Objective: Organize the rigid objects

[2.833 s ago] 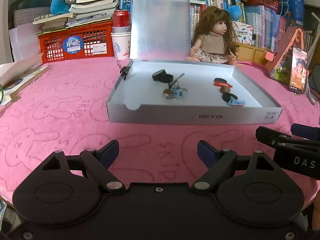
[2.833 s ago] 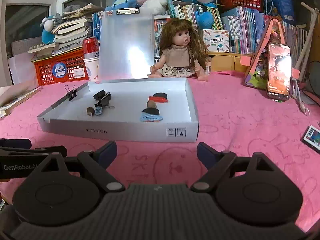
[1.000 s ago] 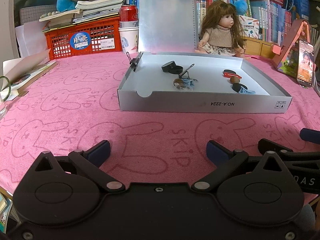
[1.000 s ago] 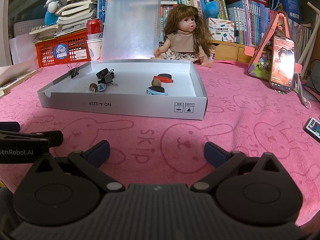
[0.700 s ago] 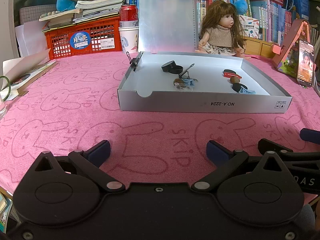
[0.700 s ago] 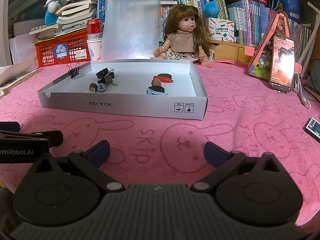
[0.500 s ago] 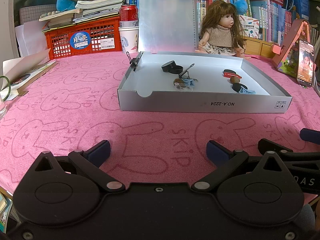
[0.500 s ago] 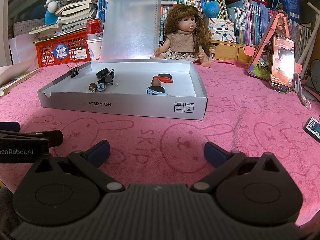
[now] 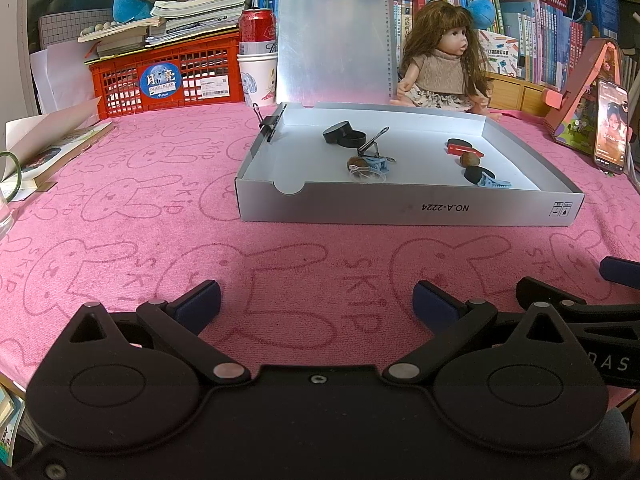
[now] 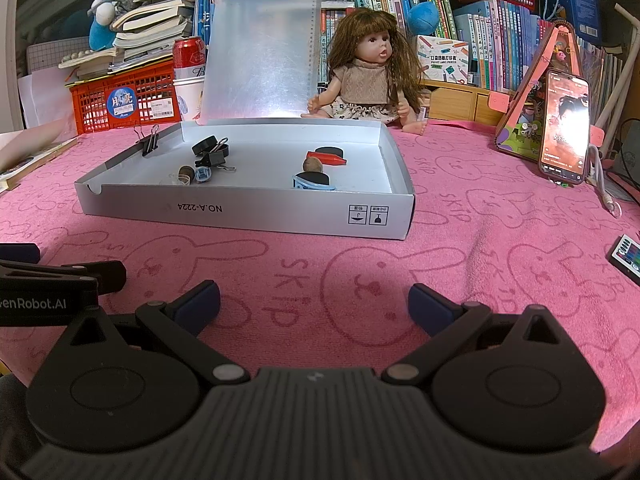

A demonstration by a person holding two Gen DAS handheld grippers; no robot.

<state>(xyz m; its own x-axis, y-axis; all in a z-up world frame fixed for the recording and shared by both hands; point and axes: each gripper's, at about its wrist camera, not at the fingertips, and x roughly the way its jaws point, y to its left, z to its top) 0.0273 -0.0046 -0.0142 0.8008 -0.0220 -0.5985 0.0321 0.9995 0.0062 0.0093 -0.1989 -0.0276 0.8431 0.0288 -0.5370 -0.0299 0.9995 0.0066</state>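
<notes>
Both grippers hover low over the pink cloth (image 9: 120, 216), side by side, short of the box: left gripper (image 9: 316, 304) and right gripper (image 10: 314, 302) each spread wide, holding nothing. The silver tray (image 9: 404, 210) lies ahead, long side crosswise. Inside, a red clip (image 9: 464, 148) lies flat, pointing right.

Bare pink tabletop (image 9: 312, 248) lies between my left claw (image 9: 316, 306), my right claw (image 10: 314, 304) and the grey box (image 9: 408, 210); both spread wide, nothing between fingers. Box front wall bars low entry; top is uncovered. Clipboard (image 9: 334, 36) and doll (image 9: 438, 64) stand behind. Phone (image 10: 564, 128) stands right.
</notes>
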